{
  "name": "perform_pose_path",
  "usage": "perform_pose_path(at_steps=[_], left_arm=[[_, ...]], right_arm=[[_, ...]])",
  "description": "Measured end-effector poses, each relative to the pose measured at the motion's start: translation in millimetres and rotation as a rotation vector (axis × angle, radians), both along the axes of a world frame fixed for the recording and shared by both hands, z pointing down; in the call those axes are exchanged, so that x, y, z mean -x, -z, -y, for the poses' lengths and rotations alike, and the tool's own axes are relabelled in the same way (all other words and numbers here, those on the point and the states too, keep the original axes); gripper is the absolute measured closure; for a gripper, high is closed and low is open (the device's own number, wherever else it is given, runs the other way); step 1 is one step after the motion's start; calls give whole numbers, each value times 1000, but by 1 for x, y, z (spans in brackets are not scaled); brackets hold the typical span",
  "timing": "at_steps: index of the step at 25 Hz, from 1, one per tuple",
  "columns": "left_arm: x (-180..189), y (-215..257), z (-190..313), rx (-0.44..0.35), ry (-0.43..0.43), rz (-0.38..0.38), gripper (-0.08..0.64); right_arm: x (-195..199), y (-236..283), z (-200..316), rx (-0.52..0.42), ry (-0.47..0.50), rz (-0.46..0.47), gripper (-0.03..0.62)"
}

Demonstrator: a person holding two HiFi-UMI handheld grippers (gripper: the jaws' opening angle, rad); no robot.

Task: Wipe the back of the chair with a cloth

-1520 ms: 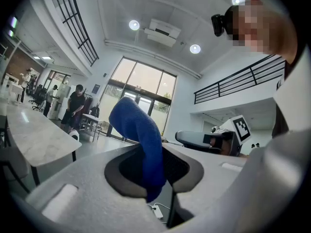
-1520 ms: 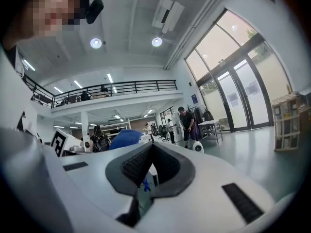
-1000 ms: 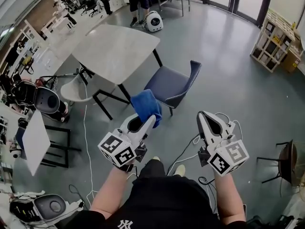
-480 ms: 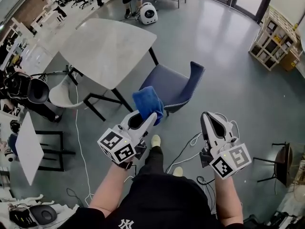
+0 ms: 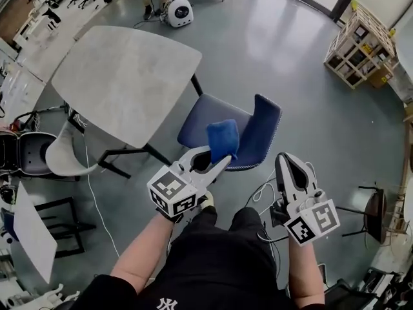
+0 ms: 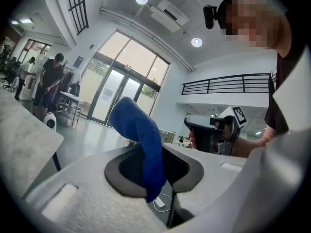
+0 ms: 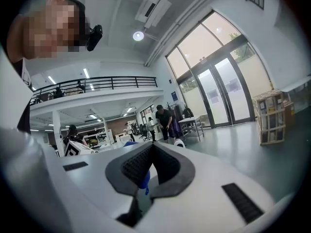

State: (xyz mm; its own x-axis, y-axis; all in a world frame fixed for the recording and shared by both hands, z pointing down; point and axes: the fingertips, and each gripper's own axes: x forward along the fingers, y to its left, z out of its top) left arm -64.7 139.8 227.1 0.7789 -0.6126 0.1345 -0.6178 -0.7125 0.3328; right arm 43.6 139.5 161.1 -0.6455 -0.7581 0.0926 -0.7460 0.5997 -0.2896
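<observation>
A blue upholstered chair (image 5: 216,118) stands at the grey table's near corner, its backrest (image 5: 263,129) rising on the right side. My left gripper (image 5: 218,162) is shut on a blue cloth (image 5: 222,139), which hangs over the seat just left of the backrest. In the left gripper view the cloth (image 6: 140,147) stands up out of the closed jaws of the left gripper (image 6: 163,176). My right gripper (image 5: 286,160) hovers to the right, near the backrest's lower end, jaws together and holding nothing. In the right gripper view the right gripper (image 7: 151,152) shows only a sliver of blue behind its pads.
A grey table (image 5: 122,79) fills the left centre, with a white chair (image 5: 59,157) beside it. Cables (image 5: 261,196) trail on the floor by my feet. A wooden crate (image 5: 358,44) stands far right, a dark stool (image 5: 373,206) near right, and a white round device (image 5: 178,10) beyond the table.
I have stepped closer to the chair. My left gripper has carried the cloth forward and right, up to the backrest. The right gripper has kept its place beside it.
</observation>
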Motion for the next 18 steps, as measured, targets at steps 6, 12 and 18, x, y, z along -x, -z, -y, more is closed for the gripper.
perform_pose_path(at_steps=[6, 12, 18], left_arm=[[-12, -18, 45, 5, -84, -31, 483], [-46, -46, 94, -3, -145, 17, 483], [-86, -87, 153, -28, -160, 149, 483]], right_arm=[[4, -14, 33, 19, -44, -30, 580], [-19, -35, 80, 36, -56, -45, 580], [-49, -66, 151, 44, -19, -69, 580]])
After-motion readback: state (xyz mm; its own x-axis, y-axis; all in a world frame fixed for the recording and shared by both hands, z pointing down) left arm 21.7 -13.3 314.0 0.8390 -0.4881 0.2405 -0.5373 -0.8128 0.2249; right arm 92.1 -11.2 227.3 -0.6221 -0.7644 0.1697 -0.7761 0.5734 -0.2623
